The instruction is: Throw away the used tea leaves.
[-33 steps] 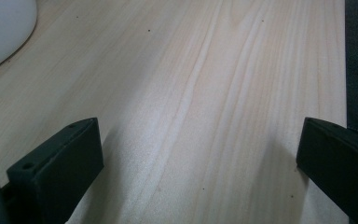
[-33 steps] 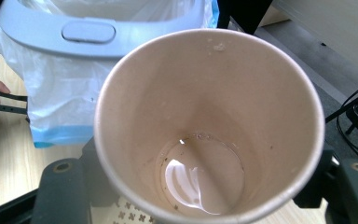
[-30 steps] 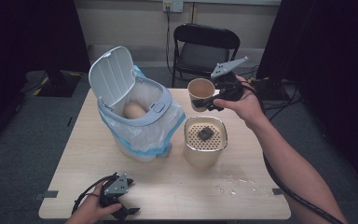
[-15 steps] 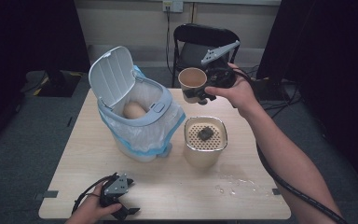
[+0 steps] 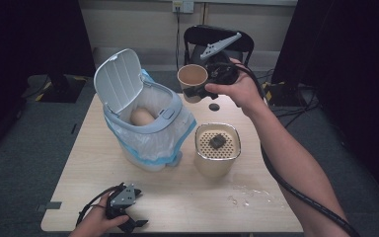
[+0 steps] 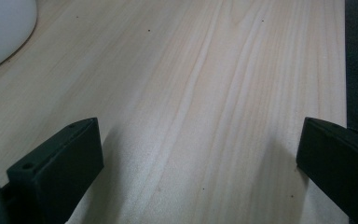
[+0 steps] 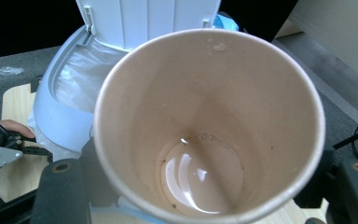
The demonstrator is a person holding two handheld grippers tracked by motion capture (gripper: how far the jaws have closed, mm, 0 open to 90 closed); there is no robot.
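With the right gripper (image 5: 197,91) fingers clamped on the paper cup (image 5: 192,81), we hold it beyond the bench's far edge, right of the open bin (image 5: 145,123).

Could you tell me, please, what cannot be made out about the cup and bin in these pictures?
- Brown paper cup: the right gripper view's bottom edge cuts off its base; where the jaws press is hidden behind its wall.
- White lidded bin: the high view shows one tan rounded object inside; the rim hides anything deeper.
- Cream strainer container: its small dark lump is too small to identify.
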